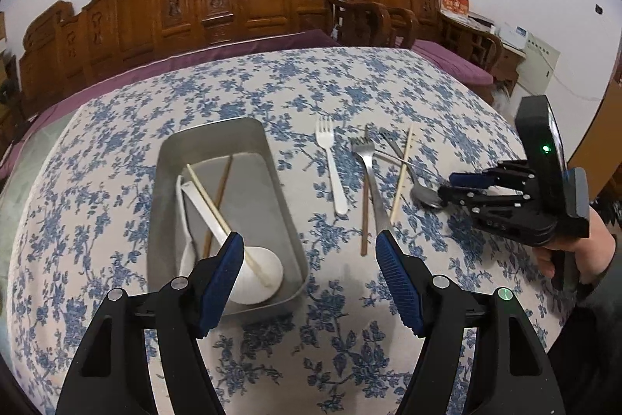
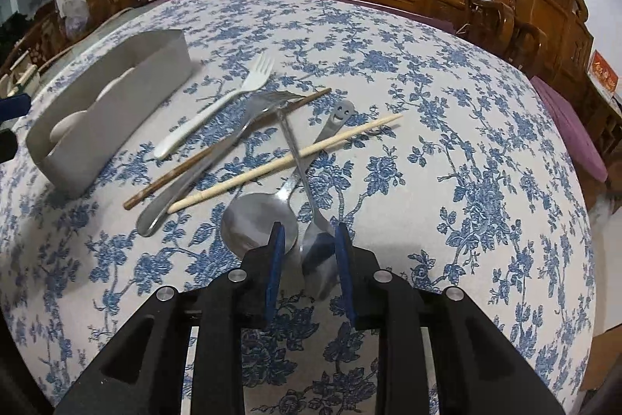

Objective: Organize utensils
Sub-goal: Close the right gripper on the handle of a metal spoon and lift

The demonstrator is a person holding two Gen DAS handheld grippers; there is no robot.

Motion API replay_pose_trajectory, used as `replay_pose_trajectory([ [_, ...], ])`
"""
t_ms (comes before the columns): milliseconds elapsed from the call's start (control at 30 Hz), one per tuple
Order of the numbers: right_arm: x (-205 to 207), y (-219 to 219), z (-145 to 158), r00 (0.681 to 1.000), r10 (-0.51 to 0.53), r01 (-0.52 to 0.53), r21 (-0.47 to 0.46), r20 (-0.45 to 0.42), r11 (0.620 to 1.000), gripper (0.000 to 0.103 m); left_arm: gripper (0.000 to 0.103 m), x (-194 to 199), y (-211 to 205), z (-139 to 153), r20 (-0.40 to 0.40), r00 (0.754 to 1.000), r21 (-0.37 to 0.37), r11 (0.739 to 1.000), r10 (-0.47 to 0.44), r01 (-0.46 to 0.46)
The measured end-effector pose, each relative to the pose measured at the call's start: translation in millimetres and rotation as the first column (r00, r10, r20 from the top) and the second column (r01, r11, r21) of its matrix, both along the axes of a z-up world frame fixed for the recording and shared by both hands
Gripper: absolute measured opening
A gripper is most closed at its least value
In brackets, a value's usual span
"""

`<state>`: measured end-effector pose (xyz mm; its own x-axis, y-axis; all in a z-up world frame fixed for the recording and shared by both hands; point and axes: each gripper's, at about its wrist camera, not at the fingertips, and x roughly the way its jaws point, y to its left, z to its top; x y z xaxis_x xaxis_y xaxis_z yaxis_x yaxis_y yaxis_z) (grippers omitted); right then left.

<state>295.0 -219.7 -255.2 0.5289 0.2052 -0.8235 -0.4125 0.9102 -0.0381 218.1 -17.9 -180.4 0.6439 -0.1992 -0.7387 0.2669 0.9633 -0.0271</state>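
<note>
Straddling the bowl of the small steel spoon (image 2: 317, 251), the right gripper (image 2: 309, 255) points steeply down at the tablecloth (image 2: 466, 142); its jaws stand narrowly apart with the spoon between them, and whether the pads press on it I cannot tell. That spoon's thin handle crosses over the larger spoon (image 2: 258, 220) and the pale chopstick (image 2: 287, 158), so lifting it probably disturbs both. Just beside them lie the metal fork (image 2: 217, 158), the dark chopstick (image 2: 229, 146) and the white plastic fork (image 2: 212, 109), fanned toward the metal tray (image 1: 285, 220). It already holds a white ladle-spoon (image 1: 252, 271) and chopsticks. Hovering near the tray's near corner, the left gripper (image 1: 309, 255) stands wide and empty. Bare cloth lies to the right, well clear of the table edge.
</note>
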Motion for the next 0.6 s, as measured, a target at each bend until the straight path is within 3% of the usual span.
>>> replay_pose_trajectory([
  [133,-1.2,6.2,-3.4,1.000,0.009,-0.007,-0.064,0.026,0.998,0.029,0.067,-0.9,-3.9,-3.0,-0.006,1.000,0.004,1.000,-0.009,0.009],
  [267,2.0,1.3,-2.8,1.000,-0.013,0.014,-0.051,0.013,0.999,0.028,0.067,-1.6,-6.9,-4.8,-0.010,1.000,0.007,1.000,-0.012,0.012],
  [400,9.8,-12.1,-5.8,0.998,-0.061,0.060,-0.028,-0.031,0.998,0.005,0.067,-1.5,-10.4,-6.2,-0.017,1.000,0.009,1.000,-0.002,0.002],
  [600,16.2,-28.2,4.1,0.995,-0.077,0.082,0.076,-0.070,0.994,0.004,0.067,2.5,-23.5,-7.5,-0.035,0.999,0.017,1.000,0.010,-0.009],
])
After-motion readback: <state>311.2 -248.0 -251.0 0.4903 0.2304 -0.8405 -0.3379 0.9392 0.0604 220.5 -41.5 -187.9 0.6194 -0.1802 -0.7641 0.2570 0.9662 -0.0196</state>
